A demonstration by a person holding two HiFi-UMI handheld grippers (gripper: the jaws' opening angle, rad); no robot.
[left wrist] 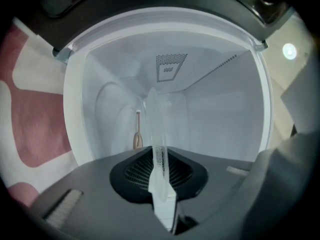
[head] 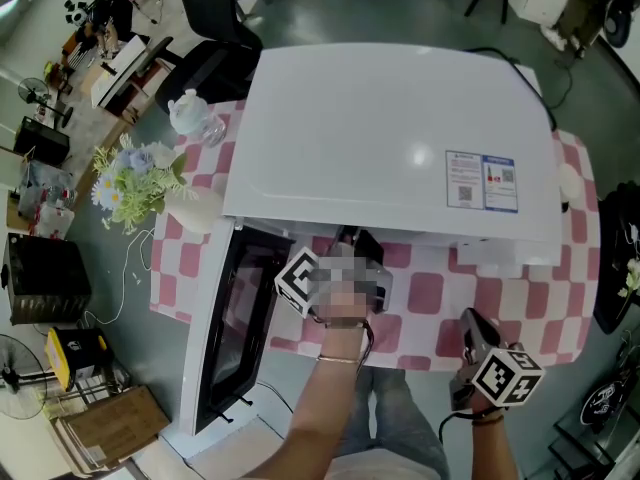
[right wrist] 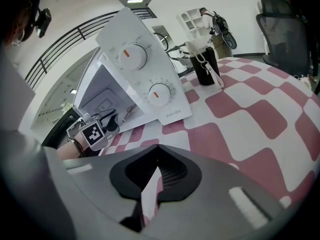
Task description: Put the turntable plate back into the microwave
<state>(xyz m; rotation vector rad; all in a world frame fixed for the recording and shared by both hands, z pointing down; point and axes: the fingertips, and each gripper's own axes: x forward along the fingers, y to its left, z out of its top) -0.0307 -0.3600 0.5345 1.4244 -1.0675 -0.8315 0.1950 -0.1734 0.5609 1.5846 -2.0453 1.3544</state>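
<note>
While the person stands at the counter [head: 430, 293] with its pink-and-white check cloth, the head view looks down on the white microwave [head: 400, 138], its door [head: 225, 338] swung open to the left. The left gripper [head: 345, 253] reaches level into the oven's mouth, tips tucked under the top edge, marker cube just outside. The right gripper [head: 472, 323] hangs well apart over the cloth at the lower right, in front of the control side. Flowers [head: 130, 178] stand at the counter's left end, beside the microwave. From the left gripper view you see straight into the white cavity, a vent [left wrist: 170, 66] on its back wall, and the jaws are clamped on the rim of the clear glass plate [left wrist: 159, 129]. It shows edge-on, running from the pads up into the cavity; whether it touches the oven floor I cannot tell. From the right gripper view the jaws are pressed together with nothing between them, tilted down at the cloth. Beyond them the microwave's front shows two dials [right wrist: 132, 56], one above the other. To their left the other gripper's cube sits at the open cavity. A black cup [right wrist: 202, 64] stands on the counter to the right of the microwave.
</note>
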